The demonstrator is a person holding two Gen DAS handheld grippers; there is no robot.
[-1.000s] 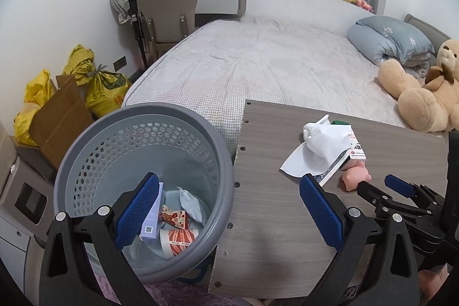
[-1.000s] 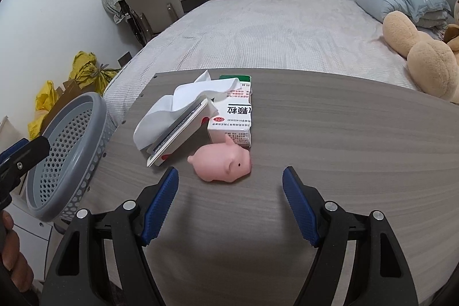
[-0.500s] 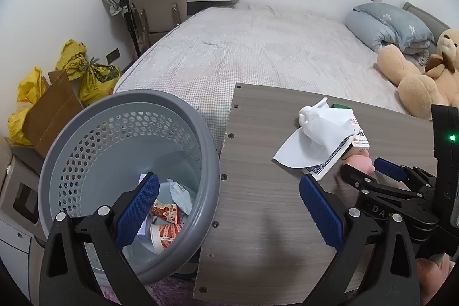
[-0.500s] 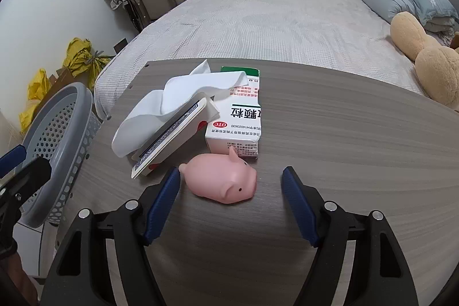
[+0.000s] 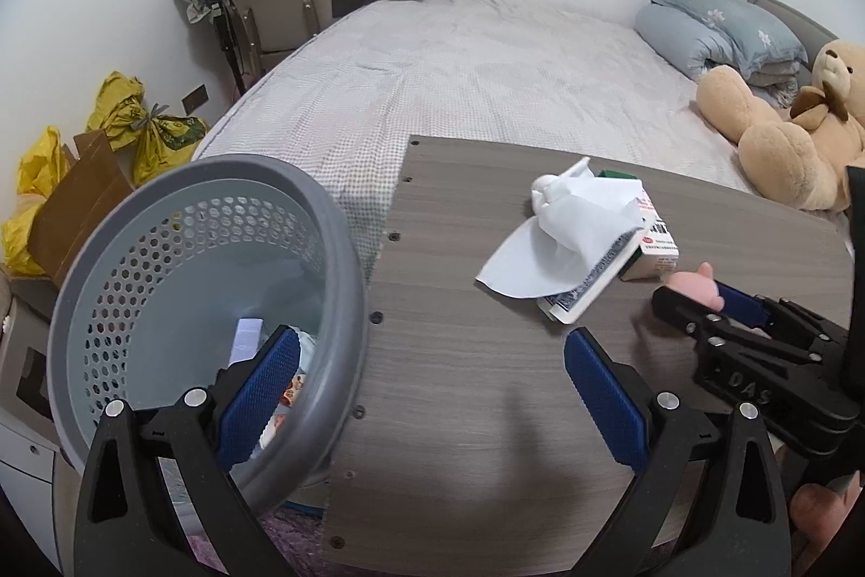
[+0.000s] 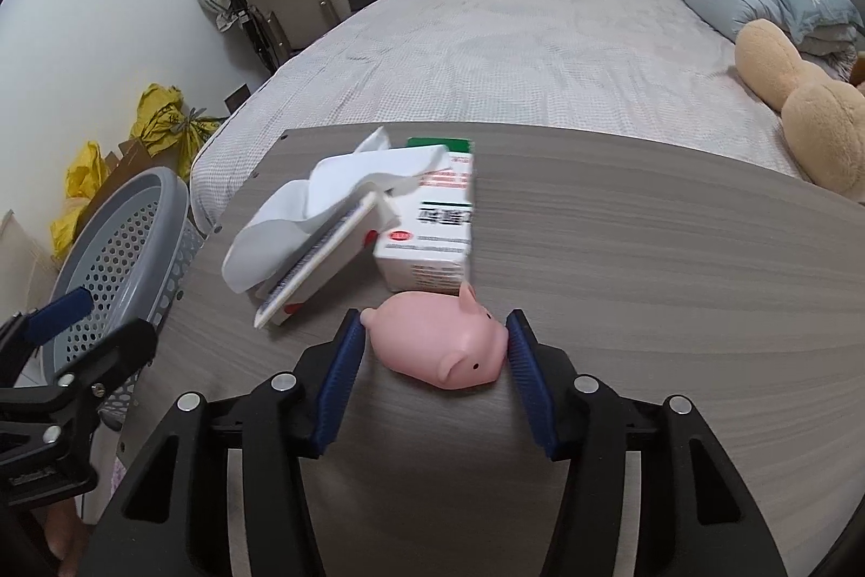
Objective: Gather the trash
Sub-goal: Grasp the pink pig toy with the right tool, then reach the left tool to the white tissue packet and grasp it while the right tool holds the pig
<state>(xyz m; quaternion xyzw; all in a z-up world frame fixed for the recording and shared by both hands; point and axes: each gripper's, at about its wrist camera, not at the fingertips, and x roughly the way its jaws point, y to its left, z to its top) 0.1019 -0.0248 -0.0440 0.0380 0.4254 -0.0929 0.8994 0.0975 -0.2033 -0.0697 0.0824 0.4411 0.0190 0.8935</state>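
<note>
Right gripper (image 6: 432,350) now closed in around the pig (image 6: 438,344), both pads touching its sides, where 0.5 s ago the toy sat ahead of wide-open fingers. Grasp seems just made, pig still on the table (image 6: 649,252), just in front of the box (image 6: 432,231) and tissue (image 6: 303,220). Left gripper (image 5: 432,393) wide, empty, straddling the rim of the bin (image 5: 205,274). Likely next: lift, carry to bin.

Both wrist views low, bedward, sharing table (image 5: 459,415)
</note>
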